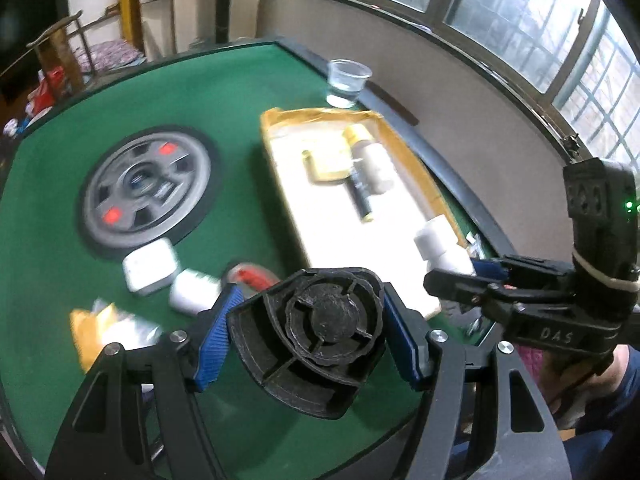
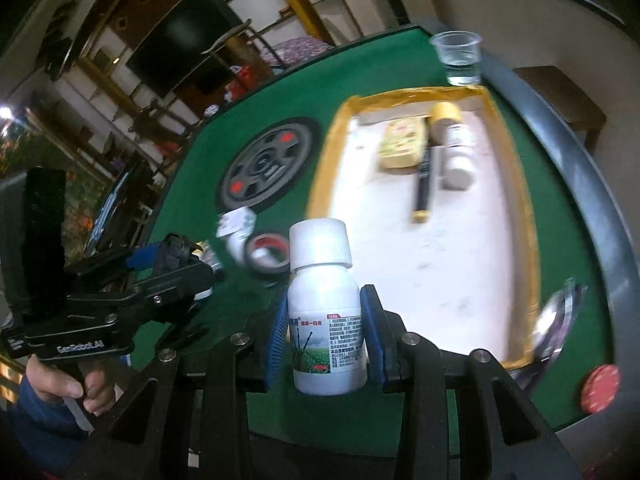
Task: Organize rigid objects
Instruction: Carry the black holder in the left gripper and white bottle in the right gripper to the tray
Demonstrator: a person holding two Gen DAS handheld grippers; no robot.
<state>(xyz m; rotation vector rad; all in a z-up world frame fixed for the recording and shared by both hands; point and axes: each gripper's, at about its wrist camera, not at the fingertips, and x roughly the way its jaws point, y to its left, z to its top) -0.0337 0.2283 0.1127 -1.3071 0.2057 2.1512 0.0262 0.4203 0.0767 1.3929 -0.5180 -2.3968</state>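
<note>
The tray (image 2: 516, 128), a shallow white-floored box with yellow-taped walls, lies on the green table (image 1: 248, 92) and serves as the landmark here. The left gripper (image 1: 308, 344) is clamped on a black ribbed plastic part (image 1: 320, 340), its blue pads pressing both sides, held above the felt just off the tray's near left corner. The right gripper (image 2: 326, 344) holds a white bottle (image 2: 326, 312) upright by its labelled body, white cap on top, over the table beside the tray's near left edge. Inside the tray, toward its far end, lie a yellowish flat box (image 2: 402, 144), a yellow-capped bottle (image 2: 452, 140) on its side and a black marker (image 2: 423, 184) with a yellow tip, all close together. A clear plastic cup (image 2: 458, 56) stands just beyond the tray's far wall. Left of the tray, the table's round grey centre disc (image 1: 148, 192) shows two red buttons; nearer, also left of the tray, sit a white case (image 1: 150, 266), a roll of tape (image 2: 268, 254) and a white pipe fitting (image 2: 236, 232). A red disc (image 2: 600, 388) rests at the table rim off the tray's near right corner
</note>
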